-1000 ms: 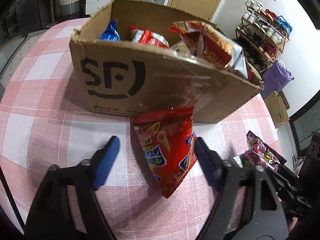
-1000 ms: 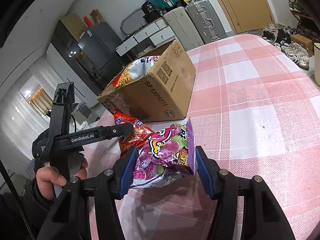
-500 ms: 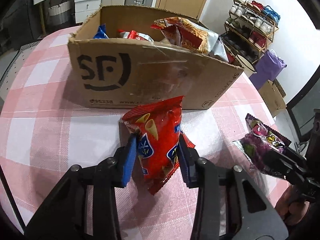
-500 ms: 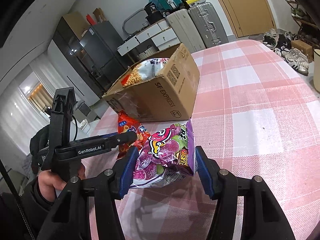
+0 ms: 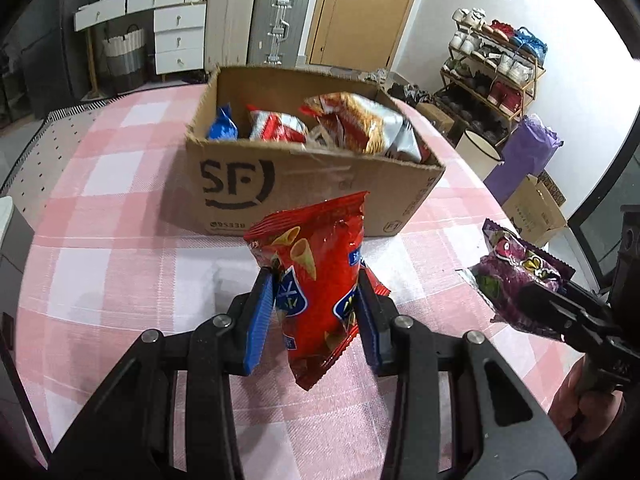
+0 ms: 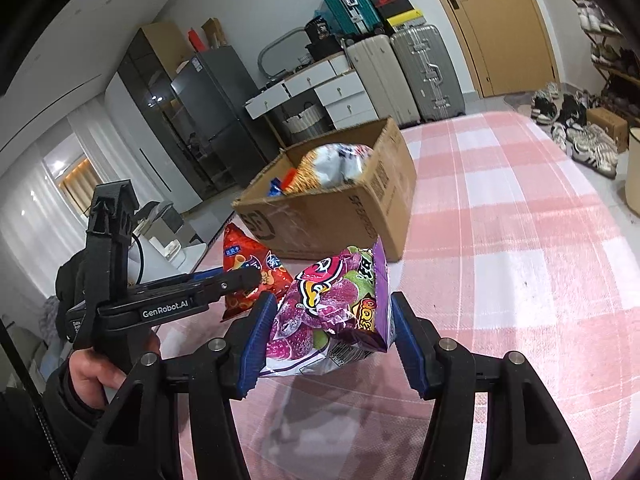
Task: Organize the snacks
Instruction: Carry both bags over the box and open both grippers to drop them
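Left gripper (image 5: 316,306): clamps the red bag (image 5: 316,280) mid-body, box (image 5: 320,196) at twelve o'clock.
Right gripper (image 6: 332,340): squeezes the purple bag (image 6: 336,312).
Handling: light, crinkly, probably crushable; hold gently.

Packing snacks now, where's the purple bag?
In the right wrist view the purple bag is clamped in the right tongs above the table, right of the red bag, before the box.

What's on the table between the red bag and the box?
Nothing. In the left wrist view only bare checked cloth shows between the red bag, held up by the left tool, and the box.
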### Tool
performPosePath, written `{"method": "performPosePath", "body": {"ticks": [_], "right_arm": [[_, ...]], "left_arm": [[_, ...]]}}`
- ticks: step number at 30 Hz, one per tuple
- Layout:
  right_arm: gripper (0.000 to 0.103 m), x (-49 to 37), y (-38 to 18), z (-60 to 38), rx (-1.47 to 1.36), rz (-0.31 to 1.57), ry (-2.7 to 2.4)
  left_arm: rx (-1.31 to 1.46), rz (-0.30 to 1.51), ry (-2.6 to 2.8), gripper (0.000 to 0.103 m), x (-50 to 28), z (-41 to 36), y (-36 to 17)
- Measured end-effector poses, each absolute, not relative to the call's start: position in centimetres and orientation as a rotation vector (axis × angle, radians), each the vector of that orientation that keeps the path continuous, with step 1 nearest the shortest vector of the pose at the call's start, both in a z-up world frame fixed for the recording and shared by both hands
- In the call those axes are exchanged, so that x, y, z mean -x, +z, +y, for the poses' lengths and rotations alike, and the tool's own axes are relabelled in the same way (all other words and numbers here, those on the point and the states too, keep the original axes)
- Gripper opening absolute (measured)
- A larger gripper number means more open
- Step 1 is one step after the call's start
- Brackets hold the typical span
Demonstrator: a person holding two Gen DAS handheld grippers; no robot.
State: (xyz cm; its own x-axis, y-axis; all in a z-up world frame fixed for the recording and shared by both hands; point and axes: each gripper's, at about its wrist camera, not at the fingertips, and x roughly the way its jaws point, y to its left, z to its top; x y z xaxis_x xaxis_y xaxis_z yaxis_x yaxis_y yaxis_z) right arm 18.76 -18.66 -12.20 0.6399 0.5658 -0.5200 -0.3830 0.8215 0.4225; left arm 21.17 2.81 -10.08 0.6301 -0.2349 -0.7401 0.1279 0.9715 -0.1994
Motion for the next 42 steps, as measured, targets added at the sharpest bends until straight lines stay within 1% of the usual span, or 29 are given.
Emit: {"method": "performPosePath", "body": {"ticks": [14,21,30,36,42], "right_arm": [[0.058,-19.2,-6.2,-16.2,-0.22,0.603,0.623],[0.058,-20.7,-2.9,-14.6,-0.191,0.571,0.672],[0.058,-24.7,0.9,-13.1,-0.167,0.544,0.691],[0.058,-27.4,3.1,-11.8,-0.134,0.519,0.703],[0.058,-30.6,4.0,-11.1,-0.139,0.52,0.699]], "left_arm": [[0.123,0.785,-0.215,0.036,-18.8,6.0,-3.0],[0.127,0.741,-0.217,0.036,-19.2,7.6,0.4],[0.099,0.679,-0.201,0.036,-21.1,9.5,5.4],[0.114,0.697,-0.201,0.036,-23.6,10.2,6.5],[0.13,0.721,-0.211,0.036,-26.5,10.3,6.2]]}}
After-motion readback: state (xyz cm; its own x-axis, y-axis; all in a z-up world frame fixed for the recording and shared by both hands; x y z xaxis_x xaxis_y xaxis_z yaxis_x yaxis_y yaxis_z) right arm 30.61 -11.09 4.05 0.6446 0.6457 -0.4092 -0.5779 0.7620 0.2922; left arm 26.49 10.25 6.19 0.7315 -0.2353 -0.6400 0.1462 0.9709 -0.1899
